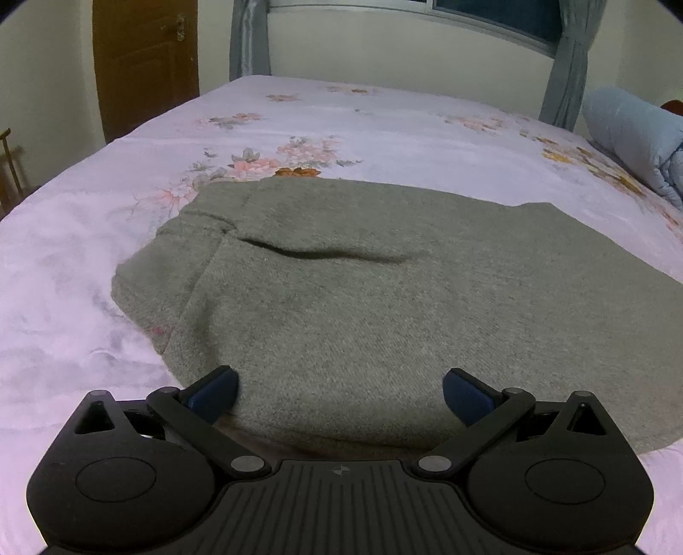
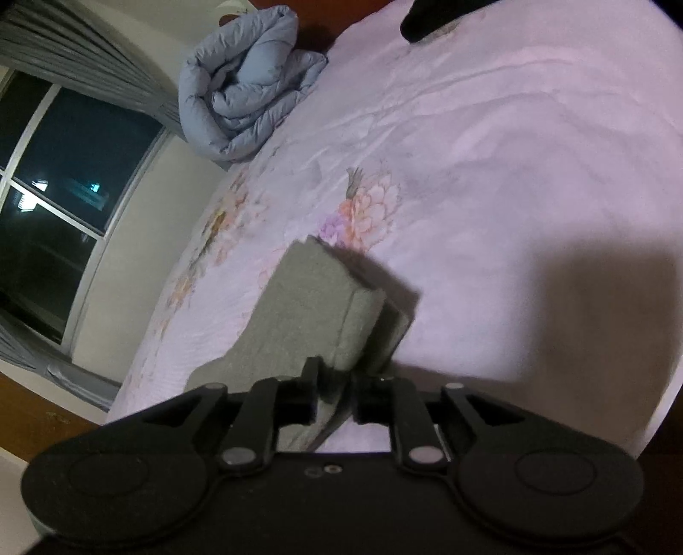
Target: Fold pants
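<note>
Grey knitted pants (image 1: 384, 290) lie spread on the pink flowered bed sheet (image 1: 77, 264), with a dark crease across their middle. My left gripper (image 1: 339, 390) hovers over their near edge, open, its blue pads wide apart and nothing pinched between them. In the right wrist view the picture is rolled sideways. There my right gripper (image 2: 337, 395) is shut on a folded end of the pants (image 2: 316, 307), which stands lifted off the sheet (image 2: 491, 149) and casts a shadow to the right.
A rolled light-blue duvet (image 2: 252, 89) lies at the head of the bed, also seen at the right edge as the duvet (image 1: 636, 136). A window with grey curtains (image 1: 567, 68) and a brown door (image 1: 145, 64) stand behind. A dark object (image 2: 431, 17) rests at the sheet's far edge.
</note>
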Action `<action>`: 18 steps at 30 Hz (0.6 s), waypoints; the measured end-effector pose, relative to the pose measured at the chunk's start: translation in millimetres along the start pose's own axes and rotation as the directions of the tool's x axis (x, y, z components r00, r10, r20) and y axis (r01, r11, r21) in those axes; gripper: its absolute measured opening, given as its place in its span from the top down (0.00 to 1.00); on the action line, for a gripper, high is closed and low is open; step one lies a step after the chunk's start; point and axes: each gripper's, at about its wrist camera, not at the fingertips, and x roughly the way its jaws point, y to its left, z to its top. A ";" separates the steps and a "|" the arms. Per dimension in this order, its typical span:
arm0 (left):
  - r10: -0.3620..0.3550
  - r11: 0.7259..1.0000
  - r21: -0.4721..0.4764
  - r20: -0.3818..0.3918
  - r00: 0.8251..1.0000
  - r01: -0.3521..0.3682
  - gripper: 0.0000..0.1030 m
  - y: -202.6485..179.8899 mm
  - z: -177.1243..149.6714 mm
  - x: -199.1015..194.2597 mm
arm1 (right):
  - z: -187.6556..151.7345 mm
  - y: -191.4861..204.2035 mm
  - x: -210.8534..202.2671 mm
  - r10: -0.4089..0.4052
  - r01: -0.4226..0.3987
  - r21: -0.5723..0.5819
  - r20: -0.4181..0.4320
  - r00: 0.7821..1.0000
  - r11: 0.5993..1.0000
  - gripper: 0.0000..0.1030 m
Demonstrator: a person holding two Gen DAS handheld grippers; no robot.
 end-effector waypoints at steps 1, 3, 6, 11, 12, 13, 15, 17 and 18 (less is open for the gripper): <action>0.001 1.000 -0.001 0.002 1.000 -0.001 0.00 -0.4 -1.1 -0.8 | 2.9 1.6 -9.9 -0.024 0.025 -0.028 0.036 0.999 0.999 0.82; 0.000 1.000 -0.001 0.004 1.000 0.000 0.00 -0.7 -1.8 0.2 | 13.3 4.6 -25.6 -0.052 0.061 -0.085 0.102 0.993 0.995 0.82; 0.005 1.000 -0.004 -0.001 1.000 -0.005 0.00 -1.9 -0.9 2.6 | 42.4 8.5 -16.0 -0.001 0.008 -0.111 0.061 0.998 0.994 0.79; 0.025 1.000 -0.006 -0.021 0.999 -0.025 0.00 -5.9 3.4 5.0 | 79.8 27.9 37.3 0.016 -0.028 -0.157 -0.077 0.997 0.987 0.74; 0.027 1.000 -0.006 -0.025 0.999 -0.027 0.00 -6.1 4.5 5.8 | 82.6 32.6 50.2 0.003 -0.025 -0.174 -0.127 0.992 0.984 0.70; 0.028 1.000 -0.008 -0.028 0.999 -0.029 0.00 -6.1 5.0 6.2 | 82.5 36.3 57.8 -0.008 -0.024 -0.190 -0.161 0.987 0.981 0.69; 0.032 0.999 -0.008 -0.032 0.999 -0.032 0.00 -6.5 5.9 7.0 | 82.2 43.8 75.3 -0.010 -0.045 -0.224 -0.238 0.971 0.974 0.70; 0.034 0.999 -0.009 -0.031 0.999 -0.035 0.00 -6.6 5.9 7.2 | 78.4 55.1 83.9 0.017 -0.101 -0.276 -0.293 0.956 0.956 0.94; 0.036 0.999 -0.009 -0.028 0.999 -0.036 0.00 -6.9 5.5 7.1 | 76.5 64.1 83.8 0.050 -0.150 -0.318 -0.302 0.952 0.936 1.00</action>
